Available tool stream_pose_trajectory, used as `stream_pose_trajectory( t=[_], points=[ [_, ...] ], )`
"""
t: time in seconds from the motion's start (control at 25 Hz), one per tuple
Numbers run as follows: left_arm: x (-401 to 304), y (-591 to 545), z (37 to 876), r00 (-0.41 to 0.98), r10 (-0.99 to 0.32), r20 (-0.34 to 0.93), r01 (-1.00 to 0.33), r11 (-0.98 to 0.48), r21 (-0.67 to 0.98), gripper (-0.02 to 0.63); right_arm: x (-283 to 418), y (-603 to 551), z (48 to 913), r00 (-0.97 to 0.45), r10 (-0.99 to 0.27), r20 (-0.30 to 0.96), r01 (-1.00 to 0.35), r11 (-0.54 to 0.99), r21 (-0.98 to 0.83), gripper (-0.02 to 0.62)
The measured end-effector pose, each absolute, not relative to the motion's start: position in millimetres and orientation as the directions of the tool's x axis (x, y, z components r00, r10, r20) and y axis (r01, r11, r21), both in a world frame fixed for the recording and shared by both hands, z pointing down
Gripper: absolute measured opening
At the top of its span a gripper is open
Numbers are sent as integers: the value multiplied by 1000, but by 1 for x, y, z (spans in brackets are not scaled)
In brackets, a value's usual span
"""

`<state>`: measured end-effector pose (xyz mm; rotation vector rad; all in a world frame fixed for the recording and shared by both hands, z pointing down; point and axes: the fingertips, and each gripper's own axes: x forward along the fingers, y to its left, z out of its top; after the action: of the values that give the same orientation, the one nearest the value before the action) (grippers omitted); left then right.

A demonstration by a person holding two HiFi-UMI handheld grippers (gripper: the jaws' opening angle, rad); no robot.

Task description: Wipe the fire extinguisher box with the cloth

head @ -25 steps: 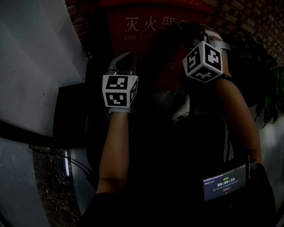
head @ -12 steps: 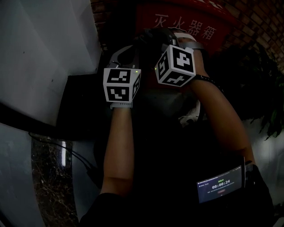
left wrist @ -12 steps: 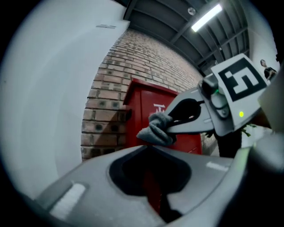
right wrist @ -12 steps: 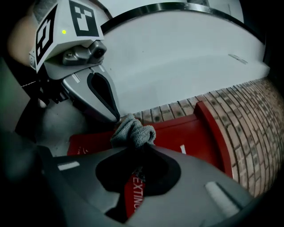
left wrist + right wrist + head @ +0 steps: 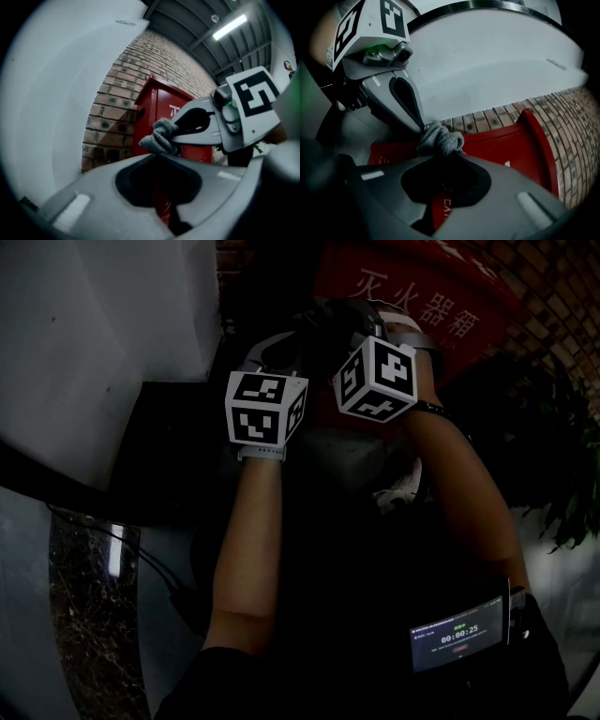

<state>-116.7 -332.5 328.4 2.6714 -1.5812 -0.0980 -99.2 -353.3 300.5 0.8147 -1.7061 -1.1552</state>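
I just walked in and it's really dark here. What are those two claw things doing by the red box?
A person holds a gripper in each hand. The left gripper and the right gripper meet tip to tip, and both look shut on the same bunched grey cloth. The red fire extinguisher box stands just behind them, against a brick wall. The cloth seems to be held in the air, off the box, so no wiping is happening at this moment.

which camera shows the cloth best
The right gripper view: the grey cloth sits bunched mid-frame, well lit, pinched at the tips of both the right gripper and the left gripper. The left gripper view shows the same bunch, dimmer and less textured. In the head view it is lost in the dark beyond the grippers.
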Motion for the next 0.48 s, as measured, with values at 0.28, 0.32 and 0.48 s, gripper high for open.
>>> stream_pose_trajectory(
  t=[0.28,0.32,0.48],
  points=[
    [-80,-323,327,540,-841,-36,-841,-541,22,3,-28,-355,305,-309,-900,306,-40,334,942,28],
    [-75,-321,325,548,-836,-38,-836,-549,13,3,-18,-355,304,-296,-906,302,-47,329,943,28],
    [-49,-317,325,584,-811,-29,-812,-583,-17,3,22,-357,306,-245,-924,292,-87,321,943,28]
  ],
)
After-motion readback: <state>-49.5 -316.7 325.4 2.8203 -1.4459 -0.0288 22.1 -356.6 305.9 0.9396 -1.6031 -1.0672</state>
